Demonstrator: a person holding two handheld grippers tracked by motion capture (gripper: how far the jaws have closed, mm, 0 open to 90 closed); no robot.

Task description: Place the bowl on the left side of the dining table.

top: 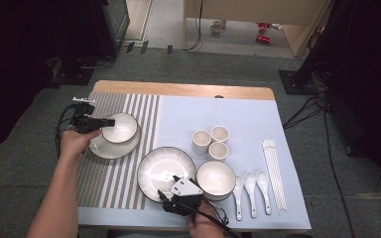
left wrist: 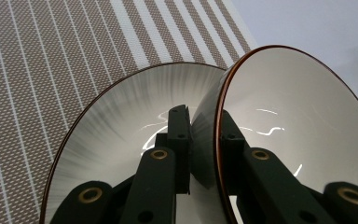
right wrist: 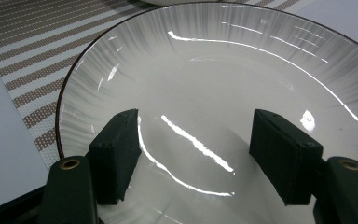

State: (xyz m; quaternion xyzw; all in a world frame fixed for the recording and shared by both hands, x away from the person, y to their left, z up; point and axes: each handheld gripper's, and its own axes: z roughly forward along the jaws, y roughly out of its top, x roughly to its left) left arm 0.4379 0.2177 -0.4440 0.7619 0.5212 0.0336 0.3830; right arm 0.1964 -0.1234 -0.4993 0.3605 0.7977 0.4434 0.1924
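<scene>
Left gripper (top: 110,121), at the left of the high view, is clamped on the near wall of a white bowl (top: 120,127); in the left gripper view one jaw sits inside the bowl (left wrist: 289,107) & one outside, pads pressing its dark-edged rim. The bowl rests on a ribbed saucer (top: 99,147), tilted against it, on the striped placemat (top: 114,178) at mid-left of the frame.

Right gripper (top: 171,184), at bottom centre of the high view, has its jaws spread wide, nothing between them. It hangs over the near edge of a ribbed plate (top: 156,168) w/ a thin dark rim. In the right gripper view the plate (right wrist: 223,74) lies under both pads; can't tell if they touch it.

Just right of that plate is a second white bowl (top: 216,179). Above it, three small cups (top: 211,142) stand in a cluster. Three white spoons (top: 250,191) lie side by side at lower right, w/ a bundle of chopsticks (top: 274,173) further right, all on the pale blue mat (top: 248,114).
</scene>
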